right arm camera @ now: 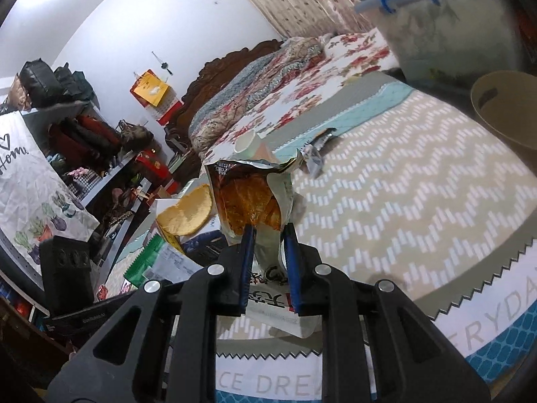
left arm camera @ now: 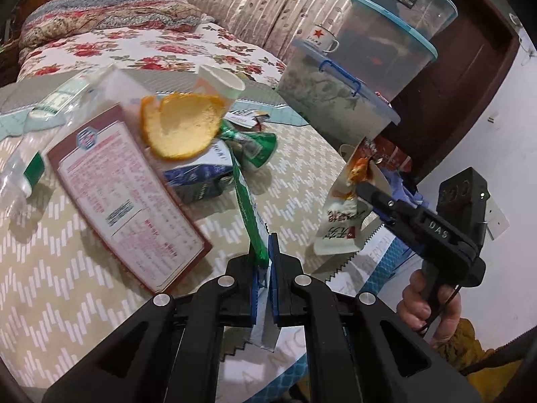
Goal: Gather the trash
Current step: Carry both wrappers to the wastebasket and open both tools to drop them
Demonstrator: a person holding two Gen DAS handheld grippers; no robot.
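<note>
Clamped between the left claw (left arm camera: 263,252)'s blue pads is a green-edged wrapper (left arm camera: 250,201), which runs up toward 12 o'clock over the bed (left arm camera: 84,228). At 10 o'clock from it lies a brown-bordered packet (left arm camera: 127,194), label side up. An orange peel (left arm camera: 181,127) sits at the packet's top edge, at about 11 o'clock. A paper cup (left arm camera: 221,84) lies tipped over just behind the peel, and a blue carton (left arm camera: 201,178) shows below the peel. A clear bottle (left arm camera: 23,174) with a green band lies at 9 o'clock.

At 3 o'clock in the left view, the right claw (left arm camera: 365,189) is held by a hand (left arm camera: 426,305) and grips a torn snack pouch (left arm camera: 342,218) off the bed's edge. In the right view, the right claw (right arm camera: 268,235) has its pads pressed on the pouch (right arm camera: 248,198), whose open top shows orange inside. The peel (right arm camera: 186,213) lies at 9 o'clock from it there. A tan bin (right arm camera: 503,110) stands at 2 o'clock, beside the zigzag cover (right arm camera: 402,201). Stacked lidded boxes (left arm camera: 342,97) rise at 1 o'clock in the left view, with a mug (left arm camera: 322,38) on the lowest lid.
</note>
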